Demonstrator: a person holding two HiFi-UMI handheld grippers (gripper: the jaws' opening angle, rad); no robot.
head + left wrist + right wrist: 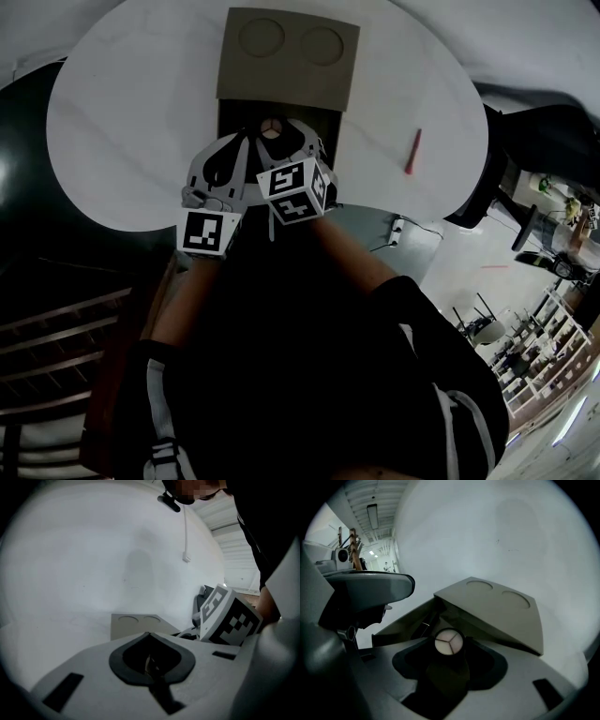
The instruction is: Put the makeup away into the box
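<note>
A box stands on the white round table [131, 112], its tan lid [288, 58] with two round marks folded back and its dark inside [234, 117] facing up. My right gripper [279, 133] is shut on a round compact [271, 130] with a three-part pale face, held just over the box opening. The right gripper view shows the compact [449, 643] between the jaws, with the lid [497, 606] behind it. My left gripper [241, 141] hovers close beside it on the left, over the box's near left edge. Its jaws meet in a point [149, 633] with nothing seen between them.
A thin red pencil [413, 152] lies on the table to the right of the box. The table's near edge runs just below the grippers. The right gripper's marker cube [229, 616] sits close on the left gripper's right side. Dark furniture stands beyond the table's right rim.
</note>
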